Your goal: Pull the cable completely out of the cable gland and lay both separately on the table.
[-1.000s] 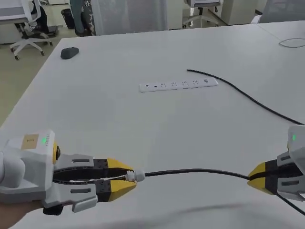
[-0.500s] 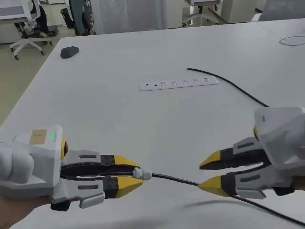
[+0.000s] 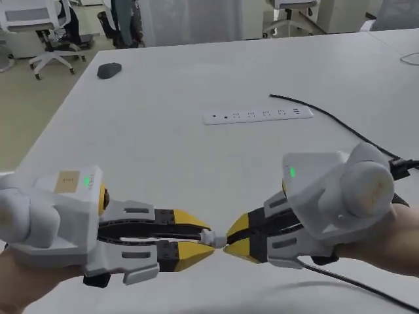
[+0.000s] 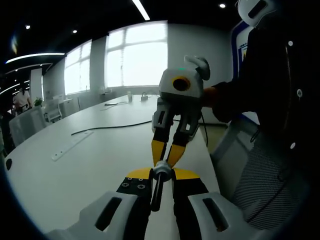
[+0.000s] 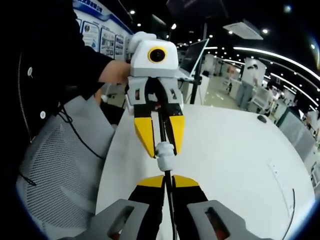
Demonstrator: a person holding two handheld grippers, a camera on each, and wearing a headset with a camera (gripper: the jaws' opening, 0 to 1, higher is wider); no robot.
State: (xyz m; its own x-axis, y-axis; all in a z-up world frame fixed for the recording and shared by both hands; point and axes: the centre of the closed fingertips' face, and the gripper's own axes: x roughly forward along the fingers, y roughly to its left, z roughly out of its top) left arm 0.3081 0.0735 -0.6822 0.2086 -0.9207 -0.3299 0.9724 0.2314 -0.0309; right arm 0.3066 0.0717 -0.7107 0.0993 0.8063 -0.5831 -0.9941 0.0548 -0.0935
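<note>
Your left tool (image 3: 210,239) and right tool (image 3: 232,242) wear smooth white plastic shells with a soft sheen, matt black inner links and glossy yellow plastic tips. The cable gland (image 3: 217,240) looks like smooth, pale grey-white plastic. The cable (image 3: 347,285) has a black jacket, matt and rubbery. Your bench (image 3: 196,157) has a smooth, matt, light-grey top. The power strip (image 3: 258,115) on it is white plastic. Your jacket (image 5: 50,60) is dark cloth, and the chair (image 5: 55,165) beside you is grey mesh fabric.
</note>
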